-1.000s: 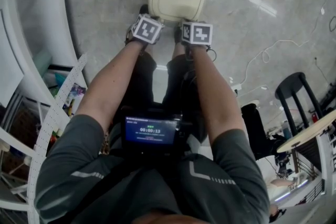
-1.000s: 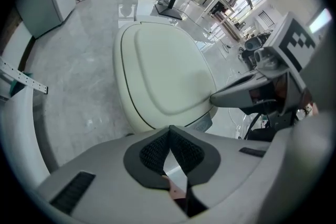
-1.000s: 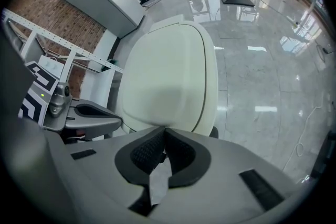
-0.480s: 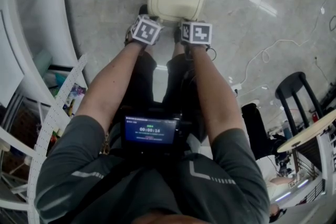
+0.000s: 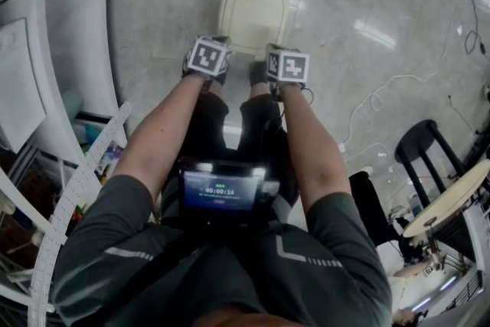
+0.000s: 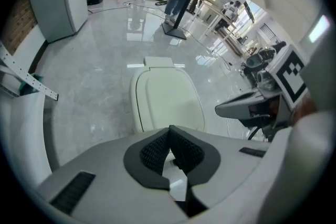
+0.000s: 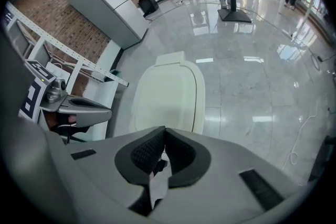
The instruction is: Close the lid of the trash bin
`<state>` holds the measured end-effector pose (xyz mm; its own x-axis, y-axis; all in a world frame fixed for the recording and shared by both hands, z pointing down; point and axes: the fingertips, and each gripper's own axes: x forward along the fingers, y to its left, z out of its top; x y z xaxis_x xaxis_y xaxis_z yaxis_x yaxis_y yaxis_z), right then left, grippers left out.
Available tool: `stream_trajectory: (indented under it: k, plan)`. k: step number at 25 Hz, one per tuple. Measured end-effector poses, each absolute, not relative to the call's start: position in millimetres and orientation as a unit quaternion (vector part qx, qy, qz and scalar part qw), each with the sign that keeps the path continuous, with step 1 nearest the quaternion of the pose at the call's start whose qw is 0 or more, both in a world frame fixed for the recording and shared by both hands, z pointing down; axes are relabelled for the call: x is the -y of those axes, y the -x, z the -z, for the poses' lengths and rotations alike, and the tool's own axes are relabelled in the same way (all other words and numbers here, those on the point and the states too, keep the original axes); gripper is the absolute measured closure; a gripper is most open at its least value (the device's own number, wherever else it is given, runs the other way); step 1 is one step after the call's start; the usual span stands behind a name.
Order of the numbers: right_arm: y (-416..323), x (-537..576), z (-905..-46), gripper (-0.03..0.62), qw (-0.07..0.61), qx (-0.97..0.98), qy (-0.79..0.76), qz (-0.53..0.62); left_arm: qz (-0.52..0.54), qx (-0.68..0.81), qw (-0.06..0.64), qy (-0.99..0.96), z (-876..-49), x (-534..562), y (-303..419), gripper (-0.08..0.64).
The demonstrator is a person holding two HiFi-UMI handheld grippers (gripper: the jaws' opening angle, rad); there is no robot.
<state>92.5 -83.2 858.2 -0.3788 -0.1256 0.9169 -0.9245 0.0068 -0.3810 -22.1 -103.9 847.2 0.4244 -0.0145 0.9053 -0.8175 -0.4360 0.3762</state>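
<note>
Looking steeply down past a person's chest and forearms, a cream trash bin stands on the grey polished floor just ahead of the feet, with its lid lying flat and level on the rim. Since a second ago the bin sits smaller and farther up the picture, and both grippers have drawn back toward its near edge, as if the person has straightened up. This suggests the closing is done and the hands are leaving. The left gripper and right gripper hover side by side over the bin's near edge, apparently clear of the lid. In each gripper view the dark ribbed pads meet at the tips, pressed together with nothing between them.
</note>
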Motion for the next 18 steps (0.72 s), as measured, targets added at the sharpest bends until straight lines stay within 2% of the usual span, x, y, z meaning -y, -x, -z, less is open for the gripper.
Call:
stream_trajectory:
  k: [9, 18]
  plan:
    - [-109.8, 124.1, -773.8, 0.586, 0.295, 0.658, -0.465, -0.514, -0.402, 0.335, 0.445, -0.726, -765.2, 144.5, 15.1, 0.563]
    - [-120.9, 177.4, -679.5, 0.586, 0.225, 0.712, -0.482, -0.458, -0.365, 0.358, 0.383, -0.769, -684.2, 198.9, 5.0, 0.563]
